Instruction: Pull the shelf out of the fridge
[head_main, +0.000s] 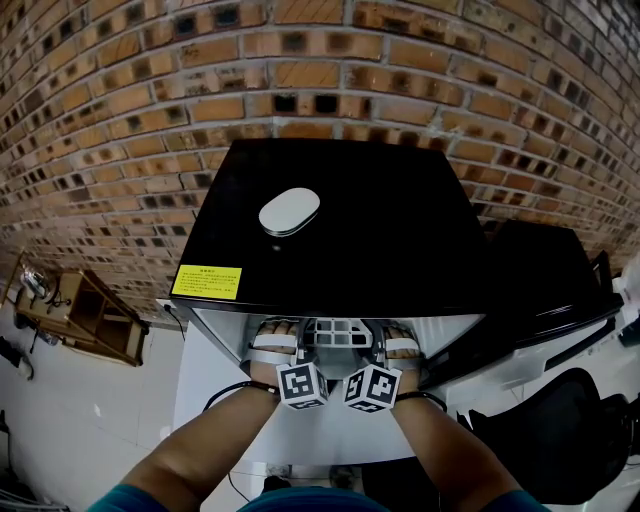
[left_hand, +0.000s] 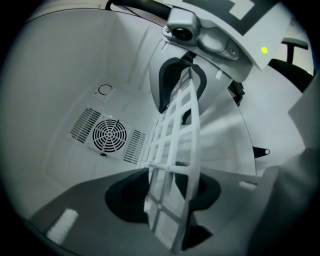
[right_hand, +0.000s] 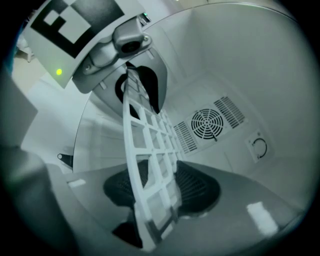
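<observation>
The white grid shelf (head_main: 335, 335) pokes out of the open front of the black mini fridge (head_main: 400, 230). My left gripper (head_main: 290, 350) and right gripper (head_main: 385, 350) sit side by side at the shelf's front edge. In the left gripper view, the shelf (left_hand: 172, 150) runs edge-on between my left gripper's (left_hand: 167, 195) dark pads, which close on it. In the right gripper view, the shelf (right_hand: 150, 155) is likewise clamped in my right gripper (right_hand: 160, 192). Each view also shows the other gripper holding the same edge.
A white oval object (head_main: 289, 211) and a yellow label (head_main: 206, 282) are on the fridge top. The fridge door (head_main: 540, 290) stands open to the right. A fan grille (left_hand: 107, 135) is on the fridge's back wall. A wooden frame (head_main: 90, 315) stands at the left by the brick wall.
</observation>
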